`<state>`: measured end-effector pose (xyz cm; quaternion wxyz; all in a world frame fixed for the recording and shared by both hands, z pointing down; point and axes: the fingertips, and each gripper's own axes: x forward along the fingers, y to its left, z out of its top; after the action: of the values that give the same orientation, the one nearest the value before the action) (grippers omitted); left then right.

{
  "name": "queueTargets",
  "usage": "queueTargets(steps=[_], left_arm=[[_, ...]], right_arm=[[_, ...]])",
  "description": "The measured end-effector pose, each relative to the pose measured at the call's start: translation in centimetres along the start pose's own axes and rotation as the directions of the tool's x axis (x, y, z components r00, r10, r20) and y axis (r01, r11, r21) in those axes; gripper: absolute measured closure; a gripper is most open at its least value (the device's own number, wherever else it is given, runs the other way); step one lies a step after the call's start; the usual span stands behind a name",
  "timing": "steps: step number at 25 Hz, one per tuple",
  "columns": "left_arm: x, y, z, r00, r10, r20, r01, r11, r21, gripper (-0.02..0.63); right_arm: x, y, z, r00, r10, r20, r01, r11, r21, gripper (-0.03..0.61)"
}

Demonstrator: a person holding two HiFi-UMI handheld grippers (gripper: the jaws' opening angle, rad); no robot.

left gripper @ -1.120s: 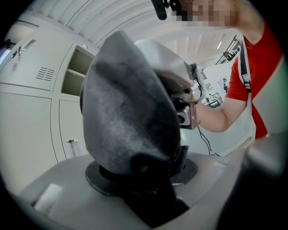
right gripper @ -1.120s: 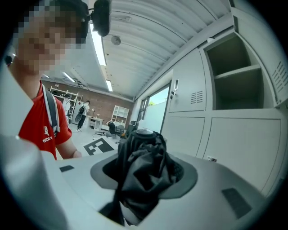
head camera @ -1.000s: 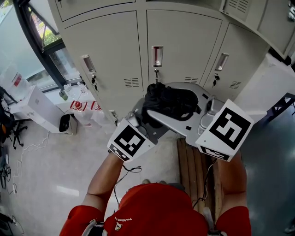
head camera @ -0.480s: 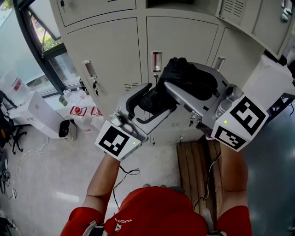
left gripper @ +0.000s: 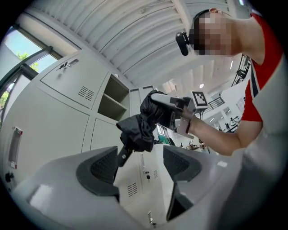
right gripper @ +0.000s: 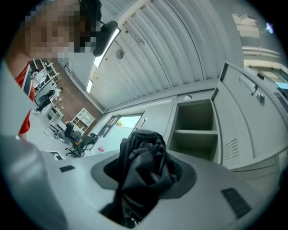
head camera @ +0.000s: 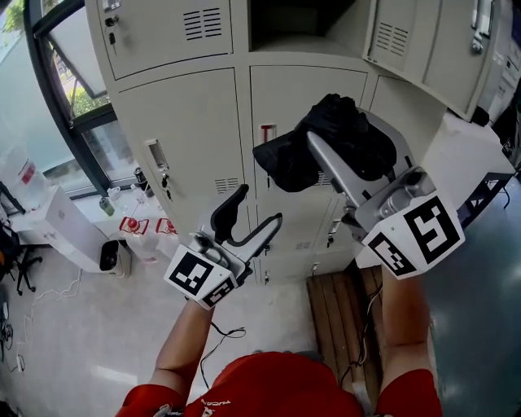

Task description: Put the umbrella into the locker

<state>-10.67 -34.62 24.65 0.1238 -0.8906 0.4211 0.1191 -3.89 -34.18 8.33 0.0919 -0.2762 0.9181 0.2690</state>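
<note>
A folded black umbrella [head camera: 285,159] is raised in front of the lockers, and my right gripper [head camera: 334,140] is shut on it. The right gripper view shows its crumpled fabric [right gripper: 143,173] filling the gap between the pads. Above and beyond it is the open locker compartment [head camera: 299,24], with a shelf inside [right gripper: 194,131]. My left gripper [head camera: 248,218] is open and holds nothing. It sits lower and to the left, apart from the umbrella. In the left gripper view, the umbrella [left gripper: 136,127] hangs beyond the open left gripper [left gripper: 139,166], with its short handle end pointing down.
Shut locker doors [head camera: 183,138] with handles and keys fill the wall. An open locker door [head camera: 423,41] stands at the upper right. A wooden bench [head camera: 335,313] is below on the right. White boxes [head camera: 61,224] and bottles lie on the floor by the window at the left.
The right gripper has lifted the umbrella up towards the open compartment. The left jaws have spread wider and come off the umbrella, and that gripper now sits lower left of it.
</note>
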Motion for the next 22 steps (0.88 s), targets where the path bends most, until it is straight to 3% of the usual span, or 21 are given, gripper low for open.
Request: queueTargets(steps=[6, 12, 22], left_arm=[[-0.1, -1.1, -0.5, 0.999, -0.032, -0.007, 0.031, 0.999, -0.033, 0.311], [-0.3, -1.4, 0.5, 0.999, -0.041, 0.009, 0.041, 0.999, -0.03, 0.311], [-0.8, -0.4, 0.8, 1.0, -0.019, 0.011, 0.019, 1.0, -0.01, 0.311]], right_arm=[[0.5, -3.2, 4.3, 0.989, -0.104, 0.102, 0.112, 0.991, -0.074, 0.391], [1.4, -6.1, 8.0, 0.957, -0.197, 0.21, 0.23, 0.962, -0.145, 0.391], [4.6, -10.0, 11.8, 0.901, -0.25, 0.354, 0.327, 0.928, -0.176, 0.391]])
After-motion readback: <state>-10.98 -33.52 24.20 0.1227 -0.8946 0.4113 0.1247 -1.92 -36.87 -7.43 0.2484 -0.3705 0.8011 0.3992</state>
